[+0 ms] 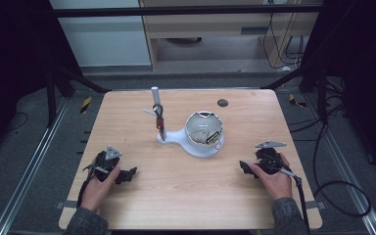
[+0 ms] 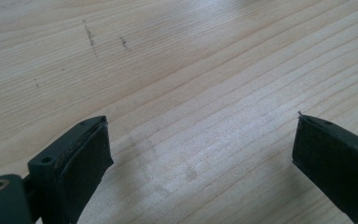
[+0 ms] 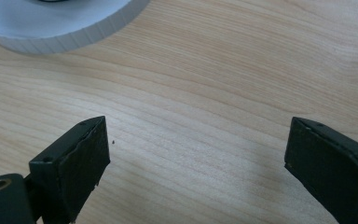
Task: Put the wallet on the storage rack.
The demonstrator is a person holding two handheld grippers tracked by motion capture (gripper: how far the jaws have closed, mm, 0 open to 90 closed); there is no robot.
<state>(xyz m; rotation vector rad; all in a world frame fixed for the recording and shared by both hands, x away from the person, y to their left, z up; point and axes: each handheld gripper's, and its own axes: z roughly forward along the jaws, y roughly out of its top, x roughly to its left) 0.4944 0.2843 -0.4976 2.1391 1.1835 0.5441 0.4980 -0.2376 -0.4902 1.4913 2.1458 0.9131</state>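
The person wears grey, rough-knit sleeves that end at the wrists, and each hand carries a black tool. The left gripper and the right gripper both have a grey three-cornered plate on top, and a dark cable trails from each one back along the forearm. Seen from the gripper views, the fingers are thick black blocks with flat, matt pads and a small screw hole near each tip, and a brass-coloured ring sits in the body at the lower left.
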